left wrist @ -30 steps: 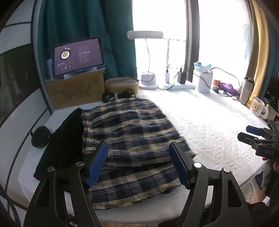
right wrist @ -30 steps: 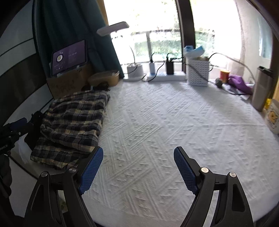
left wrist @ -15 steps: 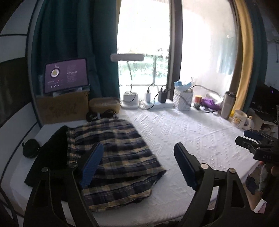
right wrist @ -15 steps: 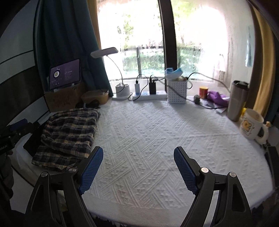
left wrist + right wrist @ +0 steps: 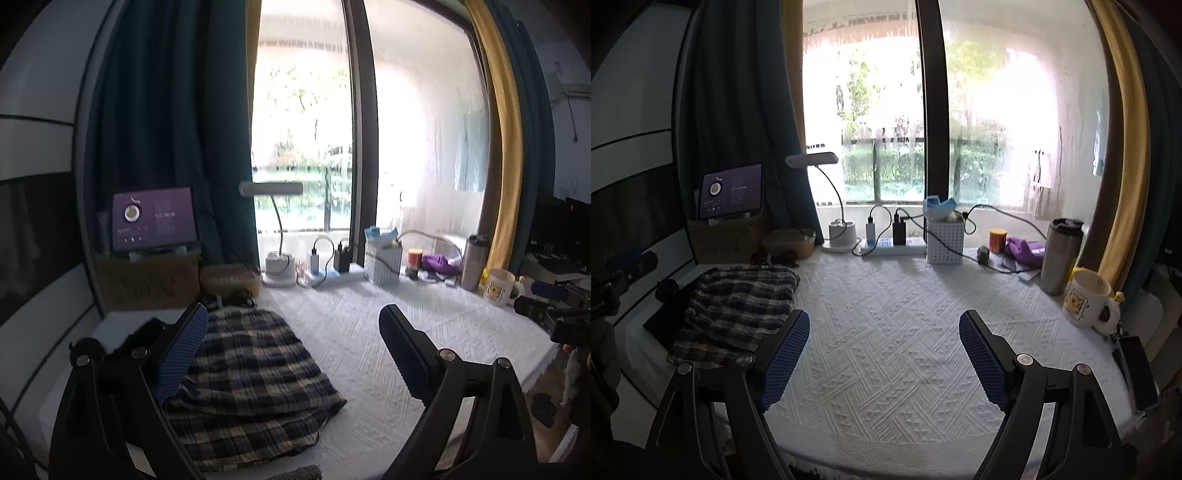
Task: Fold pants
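Plaid pants (image 5: 251, 376): blue and cream checks, folded into a thick flat pile on the left part of the bed.
White bed cover (image 5: 886, 332): bumpy zigzag pattern; the pants lie on it, and most of the rest is bare.
Left gripper (image 5: 291, 354): up above the near edge of the bed, its jaws opening wide. Nothing is between them. The pants show behind its left finger, but the pads do not press on them.
Right gripper (image 5: 884, 354): over the bare middle of the bed cover, jaws wide apart, holding nothing. The pants are off to its left.
Black cloth (image 5: 144, 332): a dark piece just to the left of the pants, partly hidden by the left gripper.
Desk lamp (image 5: 827, 192): white, with a bent neck, at the far edge by the window.
Tablet (image 5: 153, 219): purple screen lit, standing on a brown box at the far left.
White basket (image 5: 945, 242): by the window, next to the power strip with plugs.
Metal cup (image 5: 1062, 256): tall and grey, on the right side.
Mug (image 5: 1086, 302): white with a yellow picture, just in front of the metal cup.
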Motion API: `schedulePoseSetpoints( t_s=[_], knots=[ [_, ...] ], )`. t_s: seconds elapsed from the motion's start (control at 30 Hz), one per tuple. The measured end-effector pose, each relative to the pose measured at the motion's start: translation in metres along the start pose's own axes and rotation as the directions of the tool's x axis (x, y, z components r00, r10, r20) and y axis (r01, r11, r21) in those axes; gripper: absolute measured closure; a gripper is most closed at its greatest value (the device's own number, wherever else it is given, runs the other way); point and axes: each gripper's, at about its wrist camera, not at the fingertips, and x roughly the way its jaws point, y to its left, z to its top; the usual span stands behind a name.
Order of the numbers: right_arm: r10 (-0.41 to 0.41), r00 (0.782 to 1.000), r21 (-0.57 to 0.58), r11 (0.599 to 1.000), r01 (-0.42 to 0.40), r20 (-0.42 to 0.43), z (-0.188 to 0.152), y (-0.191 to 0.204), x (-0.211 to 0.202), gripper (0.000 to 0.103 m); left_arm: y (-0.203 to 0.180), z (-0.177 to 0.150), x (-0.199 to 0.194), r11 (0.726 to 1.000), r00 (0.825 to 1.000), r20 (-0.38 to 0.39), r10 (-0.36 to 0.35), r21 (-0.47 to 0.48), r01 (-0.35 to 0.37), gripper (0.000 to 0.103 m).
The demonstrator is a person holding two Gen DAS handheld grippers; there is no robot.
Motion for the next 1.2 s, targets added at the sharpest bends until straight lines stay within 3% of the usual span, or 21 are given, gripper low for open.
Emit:
schedulePoseSetpoints(
  t_s=[0.27, 0.33, 0.4, 0.63, 0.87, 1.2],
  knots=[
    [0.018, 0.997, -0.006, 1.0, -0.018, 0.072, 0.011, 0.003, -0.027, 0.015, -0.003, 0.009, -0.026, 1.0, 0.995, 0.101, -0.006, 0.008, 0.006, 0.008],
    [0.009, 0.995, -0.02, 1.0, -0.007, 0.098, 0.014, 0.008, -0.036, 0.008, -0.003, 0.011, -0.03, 1.0, 0.994, 0.113, -0.007, -0.002, 0.007, 0.001],
    [-0.001, 0.991, -0.035, 0.999, 0.005, 0.132, 0.016, 0.013, -0.045, 0.003, -0.003, 0.012, -0.037, 1.0, 0.99, 0.138, -0.013, -0.006, 0.014, 0.001],
    [0.012, 0.98, -0.028, 1.0, -0.006, 0.199, 0.024, 0.021, -0.063, 0.0, -0.002, 0.016, -0.047, 0.999, 0.984, 0.174, 0.042, -0.004, -0.042, 0.001],
    [-0.029, 0.981, -0.014, 0.999, 0.032, 0.193, 0.025, 0.021, -0.062, 0.0, 0.002, 0.014, -0.052, 0.998, 0.976, 0.208, 0.067, -0.028, -0.063, 0.001],
    [-0.027, 0.983, -0.009, 1.0, 0.029, 0.18, 0.022, 0.02, -0.059, 0.0, 0.0, 0.013, -0.047, 0.998, 0.981, 0.183, 0.063, -0.03, -0.058, 0.001]
  ],
)
